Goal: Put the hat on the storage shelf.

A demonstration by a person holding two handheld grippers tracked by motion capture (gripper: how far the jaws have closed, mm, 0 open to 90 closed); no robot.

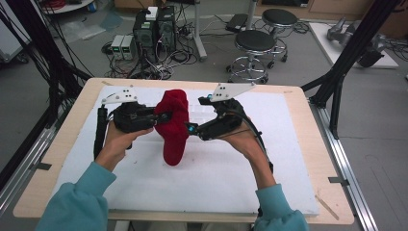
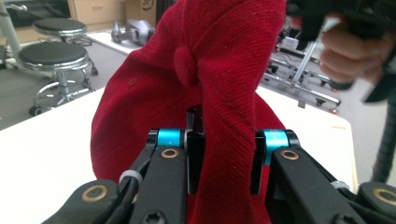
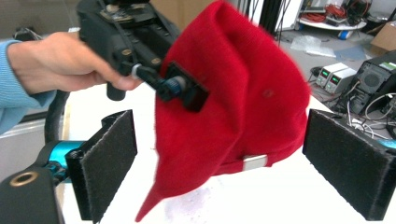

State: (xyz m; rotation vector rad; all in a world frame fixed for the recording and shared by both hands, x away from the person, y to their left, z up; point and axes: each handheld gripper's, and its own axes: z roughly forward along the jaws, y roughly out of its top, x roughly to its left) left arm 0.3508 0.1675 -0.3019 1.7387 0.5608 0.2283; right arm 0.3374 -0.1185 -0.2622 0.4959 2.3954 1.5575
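Left gripper (image 2: 223, 163) pinches red cap (image 1: 174, 126) upright above table.

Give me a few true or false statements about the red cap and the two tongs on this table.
1. The left tongs are clamped on the red cap. True.
2. The right tongs are shut on the cap. False: their pads stand open, clear of the fabric.
3. The cap lies flat on the white mat. False: it hangs, held up.
4. Two black stools stand beyond the table. True.
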